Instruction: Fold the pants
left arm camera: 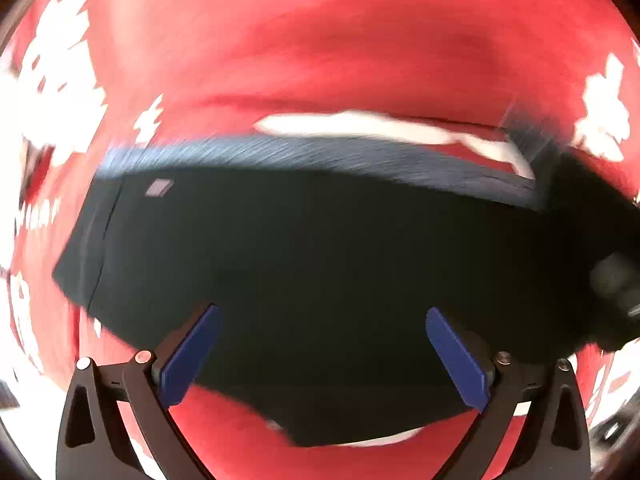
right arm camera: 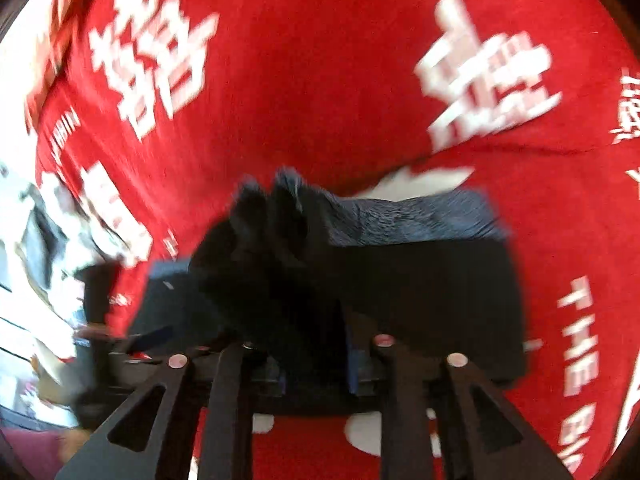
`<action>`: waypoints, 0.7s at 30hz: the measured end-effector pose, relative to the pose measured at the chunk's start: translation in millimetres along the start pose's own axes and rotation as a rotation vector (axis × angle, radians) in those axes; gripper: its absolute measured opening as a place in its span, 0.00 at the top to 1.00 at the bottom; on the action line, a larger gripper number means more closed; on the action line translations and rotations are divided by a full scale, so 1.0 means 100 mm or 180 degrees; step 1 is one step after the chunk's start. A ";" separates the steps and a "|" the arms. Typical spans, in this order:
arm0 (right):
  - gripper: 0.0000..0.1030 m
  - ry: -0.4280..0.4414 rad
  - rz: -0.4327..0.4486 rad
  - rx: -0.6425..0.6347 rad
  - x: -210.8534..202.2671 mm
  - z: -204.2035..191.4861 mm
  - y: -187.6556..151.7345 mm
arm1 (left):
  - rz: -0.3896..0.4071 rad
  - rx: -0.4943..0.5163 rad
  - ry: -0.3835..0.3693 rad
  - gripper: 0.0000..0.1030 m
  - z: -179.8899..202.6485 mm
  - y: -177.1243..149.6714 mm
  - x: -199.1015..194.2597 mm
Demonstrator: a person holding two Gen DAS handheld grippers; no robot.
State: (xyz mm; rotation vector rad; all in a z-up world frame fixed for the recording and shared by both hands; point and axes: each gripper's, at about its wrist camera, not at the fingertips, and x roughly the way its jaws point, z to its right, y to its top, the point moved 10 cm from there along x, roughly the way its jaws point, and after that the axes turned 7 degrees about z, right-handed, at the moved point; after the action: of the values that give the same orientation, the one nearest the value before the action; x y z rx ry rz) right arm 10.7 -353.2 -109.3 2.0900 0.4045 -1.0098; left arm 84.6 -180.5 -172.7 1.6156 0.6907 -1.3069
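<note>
Dark pants [left arm camera: 300, 240] lie folded into a wide flat band on a red cloth with white characters [left arm camera: 320, 40]. My left gripper [left arm camera: 322, 314] hovers over the near part of the pants, open, its blue pads [left arm camera: 188, 356] wide apart with nothing between them. In the right wrist view the pants [right arm camera: 432, 288] lie flat on the right, and a bunched, raised part of them [right arm camera: 264, 232] stands up between the fingers. My right gripper [right arm camera: 312, 348] is narrow, with dark fabric filling the gap beside its blue pad [right arm camera: 354, 364]. Both views are blurred.
The red cloth [right arm camera: 320, 60] covers the surface all around the pants. At the left edge of the right wrist view, past the cloth's edge, lies pale clutter [right arm camera: 32, 260]. A dark tool with a blue part [right arm camera: 148, 338], probably the other gripper, sits there too.
</note>
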 end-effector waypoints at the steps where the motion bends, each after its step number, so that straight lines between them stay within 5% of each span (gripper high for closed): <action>1: 0.66 -0.0153 -0.0146 -0.0122 0.24 -0.10 -0.17 | -0.0019 -0.0070 0.0017 0.00 -0.09 -0.08 -0.01; 4: 0.57 -0.0609 -0.0435 -0.0453 0.55 -0.23 -0.52 | 0.0004 -0.0169 0.0026 0.00 -0.38 -0.12 -0.03; 6: 0.47 -0.0659 -0.0415 -0.0634 0.48 -0.34 -0.57 | 0.0019 -0.0155 -0.0018 0.00 -0.45 -0.12 -0.05; 8: 0.34 -0.0379 -0.0407 -0.0686 0.31 -0.48 -0.59 | -0.0025 -0.0135 -0.0146 0.00 -0.42 -0.11 0.02; 11: 0.34 0.0112 -0.0488 -0.0494 0.09 -0.50 -0.57 | -0.0084 -0.0102 -0.0439 0.00 -0.24 -0.08 -0.01; 14: 0.34 0.0343 -0.0514 0.0185 -0.06 -0.19 -0.49 | 0.0001 0.0060 -0.0783 0.00 0.05 0.03 -0.11; 17: 0.39 0.0708 -0.0561 0.1358 -0.09 0.33 -0.48 | -0.0017 0.0237 -0.1150 0.08 0.43 0.04 -0.20; 21: 0.45 0.0958 -0.0665 0.2007 -0.03 0.58 -0.61 | -0.0132 0.0463 -0.1193 0.18 0.73 -0.04 -0.17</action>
State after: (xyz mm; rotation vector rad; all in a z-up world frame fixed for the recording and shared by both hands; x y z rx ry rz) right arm -56.3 -357.2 -160.2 2.8346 0.5089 -1.0327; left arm 44.5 -242.8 -158.5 1.4165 0.4083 -1.6655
